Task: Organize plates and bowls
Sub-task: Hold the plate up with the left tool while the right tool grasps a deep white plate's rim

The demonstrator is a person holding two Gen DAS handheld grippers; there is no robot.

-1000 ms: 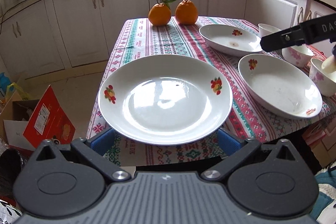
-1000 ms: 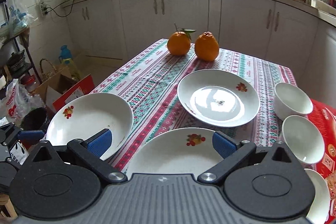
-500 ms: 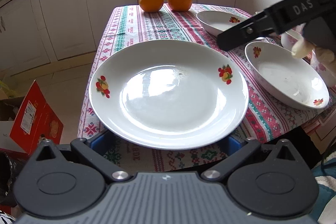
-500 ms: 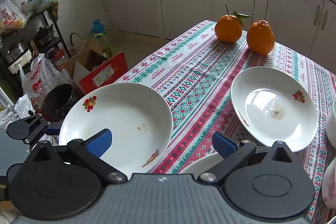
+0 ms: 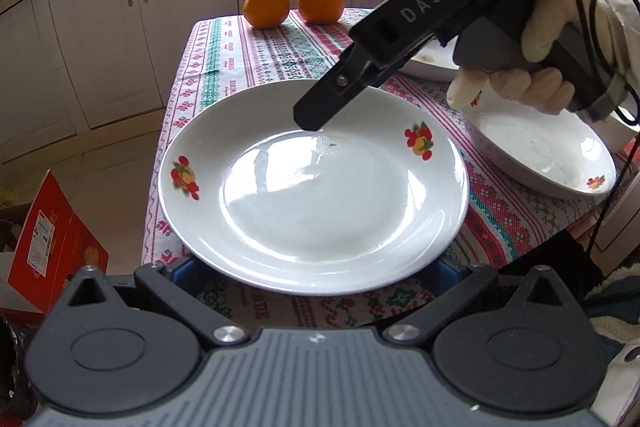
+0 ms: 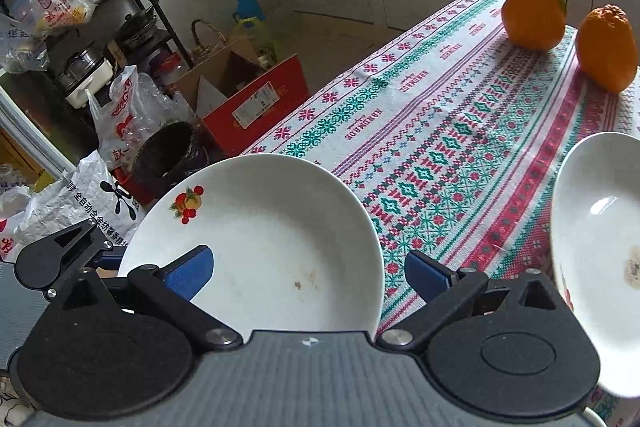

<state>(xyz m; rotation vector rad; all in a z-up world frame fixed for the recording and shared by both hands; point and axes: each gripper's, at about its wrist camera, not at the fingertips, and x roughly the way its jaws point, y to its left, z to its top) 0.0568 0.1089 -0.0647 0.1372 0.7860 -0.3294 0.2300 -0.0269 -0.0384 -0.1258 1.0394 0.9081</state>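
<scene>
A large white plate [image 5: 312, 183] with fruit prints lies at the table's near left corner, overhanging the edge. My left gripper [image 5: 314, 269] is open, its blue pads at either side of the plate's near rim, mostly hidden under it. My right gripper [image 6: 308, 269] is open above the same plate [image 6: 256, 243], one pad over the plate and one over the cloth; its finger [image 5: 360, 75] shows above the plate's far rim in the left wrist view. A second plate [image 5: 540, 143] lies to the right, and a third plate [image 6: 600, 247] lies further back.
Two oranges [image 5: 294, 3] stand at the far end of the patterned tablecloth [image 6: 440, 131]. A red carton [image 6: 256, 103], bags and a black pot sit on the floor left of the table. White cabinets run behind.
My right gripper has swung left from over the right plate to above the left plate. My left gripper has closed in on that plate's near rim.
</scene>
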